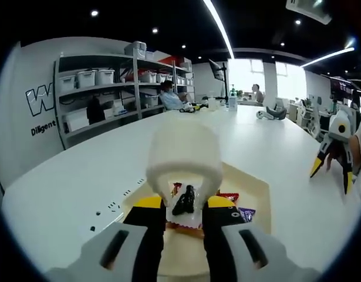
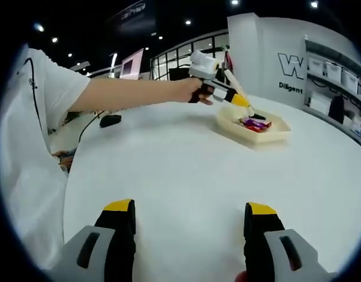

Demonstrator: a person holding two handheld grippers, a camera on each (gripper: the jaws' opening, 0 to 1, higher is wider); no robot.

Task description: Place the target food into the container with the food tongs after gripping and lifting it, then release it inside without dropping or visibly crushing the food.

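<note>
Snacks (image 2: 255, 124) lie in the tray (image 2: 280, 136) near the table's (image 2: 186, 176) far edge. Left tongs (image 1: 185, 205) grip white food tongs (image 1: 184, 155), tips down. Right tongs (image 2: 189, 214) gape over bare table.

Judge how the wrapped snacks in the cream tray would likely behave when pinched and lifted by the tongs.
The wrapped snacks look small with glossy wrappers, so they are probably light and may slip. The wrappers look thin, so likely to crumple and crackle rather than resist. The tongs held in the left claw have narrow tips, so a piece might swivel.
</note>
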